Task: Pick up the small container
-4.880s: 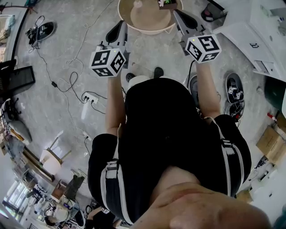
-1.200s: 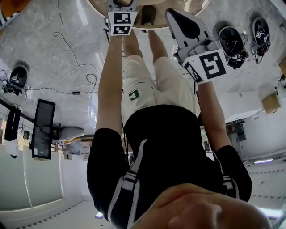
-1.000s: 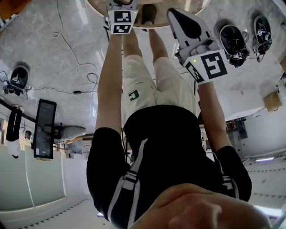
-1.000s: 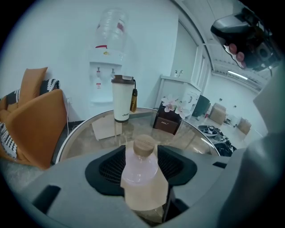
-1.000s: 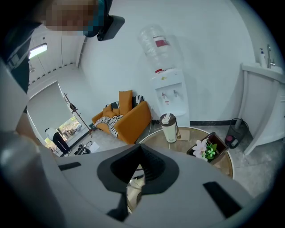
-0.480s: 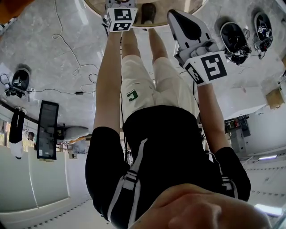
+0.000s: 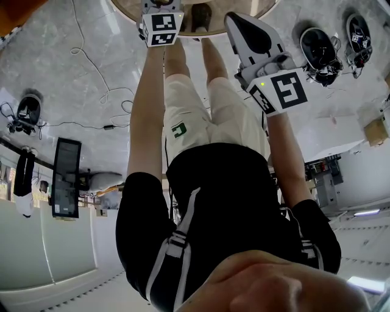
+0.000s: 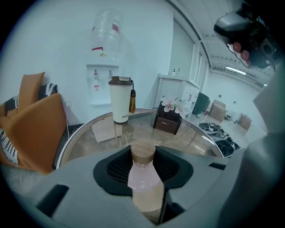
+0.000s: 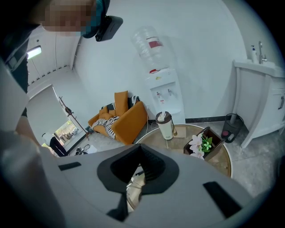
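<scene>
The small container (image 8: 144, 178) is a pale pink bottle with a wooden cap, standing upright on the round glass table (image 8: 200, 140). My left gripper (image 8: 143, 149) is around it and its jaws are closing. The bottle sits between the dark pads, with a thin dark gap still showing on its right side. In the head view the left arm reaches far forward to the table's rim (image 7: 125, 7), and only the marker cube (image 7: 161, 27) shows. My right gripper (image 7: 236, 21) hangs above the floor beside the table, its tips together and holding nothing.
On the table stand a white tumbler (image 8: 121, 101), a brown box with flowers (image 8: 168, 121) and a flat card (image 8: 106, 130). An orange armchair (image 8: 31, 129) is at the left and a water dispenser (image 8: 103, 84) stands behind. Shoes (image 7: 320, 52) and cables (image 7: 91, 67) lie on the floor.
Since the oldest frame the left arm has stretched out to the table. Over the last second both marker cubes have barely shifted in the head view.
</scene>
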Motion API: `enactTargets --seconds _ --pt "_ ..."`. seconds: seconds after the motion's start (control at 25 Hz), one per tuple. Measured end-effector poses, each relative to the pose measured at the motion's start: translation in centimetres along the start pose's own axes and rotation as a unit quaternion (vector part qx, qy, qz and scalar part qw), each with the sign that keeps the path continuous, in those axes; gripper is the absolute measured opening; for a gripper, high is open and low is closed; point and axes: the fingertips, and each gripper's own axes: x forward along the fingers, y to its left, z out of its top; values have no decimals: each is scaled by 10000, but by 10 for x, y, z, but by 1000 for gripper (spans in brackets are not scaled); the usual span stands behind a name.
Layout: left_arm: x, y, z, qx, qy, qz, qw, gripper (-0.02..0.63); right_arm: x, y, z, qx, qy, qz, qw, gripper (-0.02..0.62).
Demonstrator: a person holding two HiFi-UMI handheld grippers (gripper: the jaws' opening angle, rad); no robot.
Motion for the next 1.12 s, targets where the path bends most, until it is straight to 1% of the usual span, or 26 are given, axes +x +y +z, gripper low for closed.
enactTargets --seconds 0.16,0.28,0.4,0.52,0.64,0.8,0.96,1.12 --pt "-15 -2 12 -175 -195 -83 9996 141 -4 -1 -4 5 4 -12 10000 2" --pt "-34 -8 36 -172 -310 -180 9992 141 -15 2 9 -39 -102 -55 9999 2" --pt "-58 -10 72 0 -446 -149 9989 141 -32 8 33 -102 -310 -84 9994 2" --pt "-87 -14 108 22 -563 -114 9983 141 -53 16 60 -192 -492 -105 9985 2" --pt "-120 -24 149 27 -698 -208 9973 141 -80 23 87 -248 -728 -142 9969 2" --pt "-165 -39 209 11 -886 -331 9955 143 -113 33 119 -286 -1037 -35 9942 2" --pt "-216 -52 266 42 -1114 -352 9931 143 -142 42 148 -561 -1271 -5 9903 2" --pt "-266 -66 317 225 -1341 -349 9901 143 -166 52 183 -833 -1608 73 9834 2"
